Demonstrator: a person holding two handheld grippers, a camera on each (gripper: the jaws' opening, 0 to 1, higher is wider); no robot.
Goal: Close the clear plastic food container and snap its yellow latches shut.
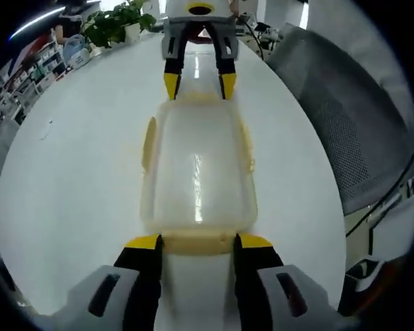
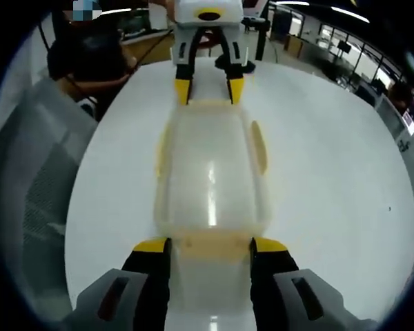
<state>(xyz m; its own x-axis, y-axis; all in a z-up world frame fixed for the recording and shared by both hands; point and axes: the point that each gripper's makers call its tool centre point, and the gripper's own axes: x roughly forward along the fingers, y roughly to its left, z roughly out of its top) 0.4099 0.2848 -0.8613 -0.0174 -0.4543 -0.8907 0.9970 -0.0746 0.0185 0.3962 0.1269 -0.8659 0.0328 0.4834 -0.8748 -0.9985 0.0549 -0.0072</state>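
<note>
The left gripper [image 1: 196, 243] stands with its yellow-tipped jaws apart, one at each end of the yellow latch [image 1: 196, 243] on the near end of the clear plastic food container [image 1: 196, 172], which lies lid-on upon a white table [image 1: 76, 179]. Facing it at the far end, the right gripper [image 1: 199, 86] brackets the opposite latch [image 2: 210, 248], its jaws likewise spread in the right gripper view. A grey mesh chair [image 1: 345, 117] stands beside the table, a potted plant [image 1: 114, 24] beyond. No writing is legible.
</note>
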